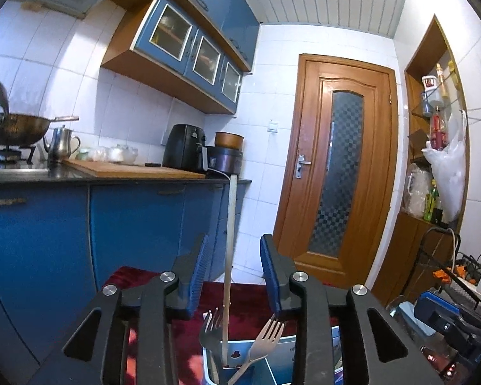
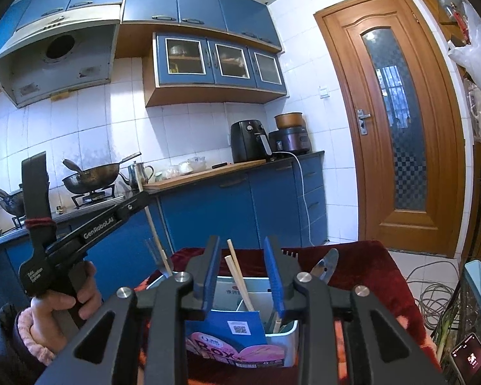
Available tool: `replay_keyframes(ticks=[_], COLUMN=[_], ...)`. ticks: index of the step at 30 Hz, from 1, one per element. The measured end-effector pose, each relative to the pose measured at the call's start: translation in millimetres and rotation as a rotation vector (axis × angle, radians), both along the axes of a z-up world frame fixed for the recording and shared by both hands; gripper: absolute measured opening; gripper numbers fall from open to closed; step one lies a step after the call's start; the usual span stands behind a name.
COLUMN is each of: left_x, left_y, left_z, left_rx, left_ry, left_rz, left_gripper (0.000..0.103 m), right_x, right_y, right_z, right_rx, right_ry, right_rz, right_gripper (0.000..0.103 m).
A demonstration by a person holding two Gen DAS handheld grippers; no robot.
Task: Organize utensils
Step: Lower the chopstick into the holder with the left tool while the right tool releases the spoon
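Observation:
A white utensil box (image 2: 290, 337) with blue card dividers stands on a red cloth (image 2: 362, 276). In the left wrist view my left gripper (image 1: 232, 269) is open above the box (image 1: 208, 365); a long wooden chopstick (image 1: 229, 256) stands upright between its fingers, touching neither, beside two forks (image 1: 266, 337). In the right wrist view my right gripper (image 2: 245, 276) is open and empty just above the box, with two chopsticks (image 2: 239, 276) standing between its fingers. The left gripper (image 2: 141, 199) shows at the left, over a chopstick (image 2: 154, 227) and fork (image 2: 152, 253).
Scissors or pliers (image 2: 325, 264) lie on the cloth right of the box. Blue kitchen cabinets (image 1: 131, 224) with a wok (image 1: 14, 128), kettle and air fryer (image 1: 186, 150) stand behind. A wooden door (image 1: 336, 173) is to the right. Cables (image 2: 429, 295) and a phone (image 2: 468, 356) lie at the far right.

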State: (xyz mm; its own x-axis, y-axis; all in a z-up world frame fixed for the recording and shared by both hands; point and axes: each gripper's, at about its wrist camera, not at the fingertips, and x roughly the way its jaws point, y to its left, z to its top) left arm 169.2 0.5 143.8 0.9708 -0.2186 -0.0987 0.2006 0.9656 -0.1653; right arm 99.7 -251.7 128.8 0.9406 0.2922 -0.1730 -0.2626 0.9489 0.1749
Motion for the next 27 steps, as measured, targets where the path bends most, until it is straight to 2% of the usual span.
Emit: replay_keyframes(ticks=[4,9,12,14,19,25,27], left_x=[1,26,42,44,46,34,32], left_y=[0,2,8,12,18,24,20], left_z=[11,31,41,46,61,83,80], left_rx=[0.012,0.049,0.038,0.028,-0.001,-0.039,-0.021], left_ry=[0.01,0.108,0.144,0.147,0.153,0.102,0.101], left_rz=[-0.009,-0.012,-0.026,-0.035,-0.061,-0.065,-0.069], left_gripper=[0.035,0.035,0.034,0.005,0.004,0.004,0.004], right_x=[-3,-8,-8,-9,-8,-8,-8], right_y=[2,1,1,1,-2,-3,-3], right_z=[1,1,1,0,-4,-5,-6], right_rx=[-0.005,-0.004,0.003,0.01,0.025,0.033,0.038], right_ry=[0.004,0.002,0.001,0.002,0.02,0.026,0.029], right_rz=[0.005,0.009,0.011,0.012,0.013,0.014,0.016], right_gripper=[0.031,0.032,0.032,0.032,0.032,0.032,0.032])
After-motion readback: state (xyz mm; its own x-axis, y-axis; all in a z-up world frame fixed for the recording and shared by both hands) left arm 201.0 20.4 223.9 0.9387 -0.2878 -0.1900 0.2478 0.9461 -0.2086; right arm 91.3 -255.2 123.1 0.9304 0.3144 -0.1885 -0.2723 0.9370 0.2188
